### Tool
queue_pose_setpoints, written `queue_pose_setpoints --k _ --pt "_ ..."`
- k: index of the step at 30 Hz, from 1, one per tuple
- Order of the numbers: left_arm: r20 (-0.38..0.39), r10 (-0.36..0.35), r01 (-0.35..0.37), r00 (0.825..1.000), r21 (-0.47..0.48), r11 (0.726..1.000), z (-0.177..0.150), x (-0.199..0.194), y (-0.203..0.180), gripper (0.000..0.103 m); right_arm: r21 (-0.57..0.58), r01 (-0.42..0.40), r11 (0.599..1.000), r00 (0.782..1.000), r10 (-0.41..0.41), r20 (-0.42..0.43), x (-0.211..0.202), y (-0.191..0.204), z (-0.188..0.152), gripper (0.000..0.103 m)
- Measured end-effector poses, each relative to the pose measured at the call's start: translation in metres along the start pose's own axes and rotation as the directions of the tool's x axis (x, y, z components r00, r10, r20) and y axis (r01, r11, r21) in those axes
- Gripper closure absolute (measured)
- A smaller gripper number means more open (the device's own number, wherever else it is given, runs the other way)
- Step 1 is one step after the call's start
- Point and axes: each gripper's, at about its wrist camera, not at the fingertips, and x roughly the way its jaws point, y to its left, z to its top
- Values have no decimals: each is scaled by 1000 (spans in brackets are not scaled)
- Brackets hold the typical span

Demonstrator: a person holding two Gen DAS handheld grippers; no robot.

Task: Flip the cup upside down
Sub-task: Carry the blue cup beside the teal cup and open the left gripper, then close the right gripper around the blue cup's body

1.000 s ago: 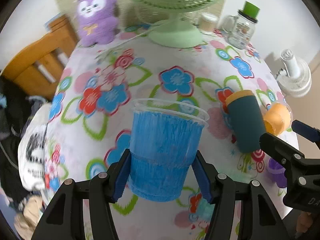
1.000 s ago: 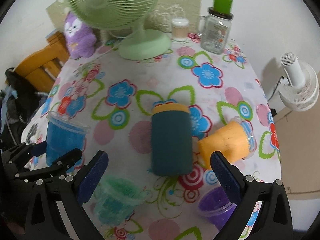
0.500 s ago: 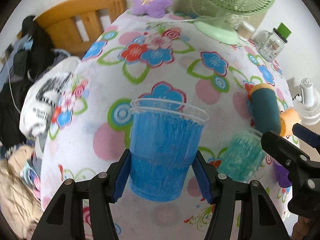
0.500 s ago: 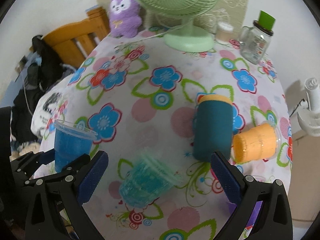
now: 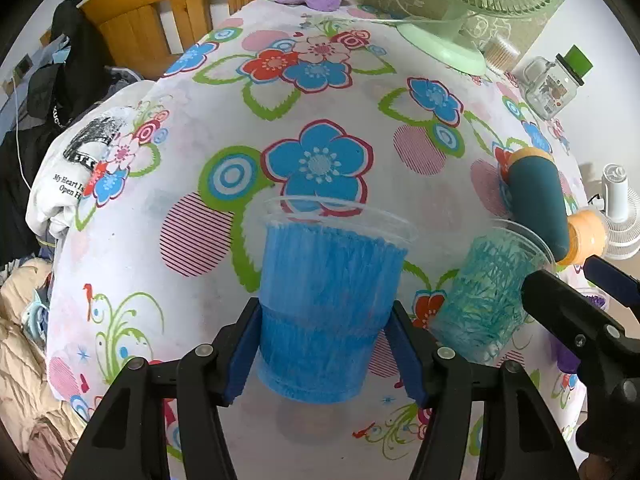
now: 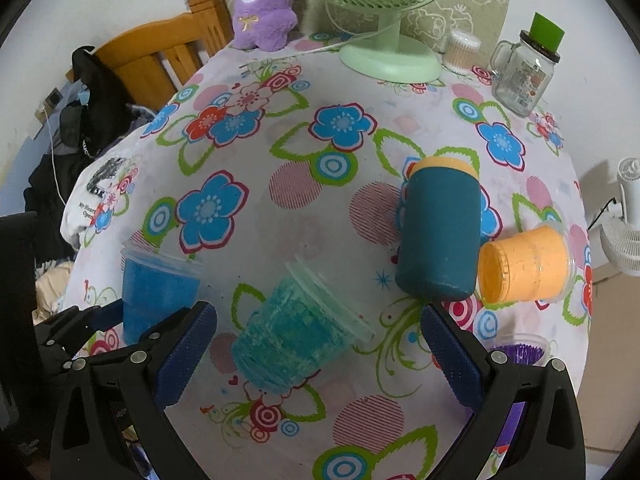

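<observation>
My left gripper (image 5: 324,344) is shut on a blue plastic cup (image 5: 328,304), mouth up, held just above the floral tablecloth (image 5: 200,200). The same blue cup (image 6: 156,288) shows at the left of the right wrist view. A teal plastic cup (image 6: 292,332) lies tilted on its side between the wide-open fingers of my right gripper (image 6: 320,352), which touches nothing. The teal cup (image 5: 488,300) also shows to the right of the blue cup in the left wrist view.
A dark teal cup (image 6: 440,232) and an orange cup (image 6: 524,264) lie on their sides at the right, a purple cup (image 6: 520,352) near the right finger. A green fan (image 6: 384,40), glass jar (image 6: 524,68) and purple plush (image 6: 260,8) stand at the back. Clothes hang off the left edge.
Both grippers have moved back toward the near table edge. The blue cup stays gripped and has come lower. The teal cup now sits between the right gripper's fingers.
</observation>
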Motion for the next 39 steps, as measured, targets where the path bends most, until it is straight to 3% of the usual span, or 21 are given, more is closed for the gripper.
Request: queue_pose_setpoints --k 2,5,8,19,24,33,35,39 --pt "-8 -7 7 1000 3 1000 0 3 -2 38 3 2 1000 1000 -2 -2 1 -1 -1 0" --pt "-17 -13 13 1000 11 1000 -1 4 -5 20 8 3 1000 1000 -3 -5 3 -3 -2 0" --pt "-10 -13 13 1000 31 999 -1 -1 -9 15 14 0 1000 1000 0 -3 2 -4 -3 0" --pt "56 23 -28 998 86 996 1 -59 -7 12 40 -34 999 997 32 68 -36 -4 -7 0" --pt "97 6 -23 995 170 985 7 -84 -2 11 89 -26 996 992 14 127 -65 4 -14 0" --pt "75 -84 52 994 352 935 13 -109 19 10 250 50 967 975 -102 198 -105 42 -36 0" --pt "69 -111 76 991 393 916 14 -116 22 6 281 62 958 967 -127 222 -117 49 -42 0" --pt "94 -105 47 990 484 874 15 -126 24 4 347 114 931 942 -212 259 -133 67 -53 0"
